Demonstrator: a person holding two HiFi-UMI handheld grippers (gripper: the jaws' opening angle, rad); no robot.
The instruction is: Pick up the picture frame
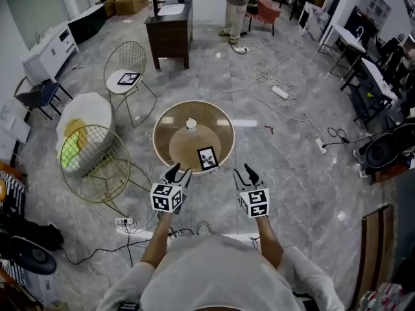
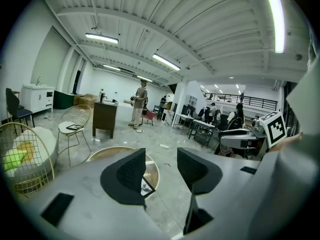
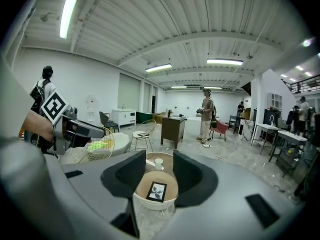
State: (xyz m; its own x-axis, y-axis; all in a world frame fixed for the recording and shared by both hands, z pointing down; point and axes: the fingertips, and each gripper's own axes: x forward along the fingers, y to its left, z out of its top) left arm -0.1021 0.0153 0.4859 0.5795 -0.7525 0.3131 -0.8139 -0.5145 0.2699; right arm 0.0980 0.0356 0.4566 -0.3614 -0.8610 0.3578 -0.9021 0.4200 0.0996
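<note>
Left claw and right claw hover spread, empty. The frame lies on the round surface just ahead, between them; neither touches it.

Glossy, polished grey stone-look floor. Smooth matt tan table with brassy rim. Thin, smooth black-edged frame. At eleven o'clock from table, gold wire-metal chair; at twelve, dark varnished wooden cabinet.

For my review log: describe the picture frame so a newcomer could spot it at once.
Find the round beige table in the middle of the grey floor. The picture frame sits near its front edge: black border, white inside, dark leaf print, unlike the plain white cup behind it.
</note>
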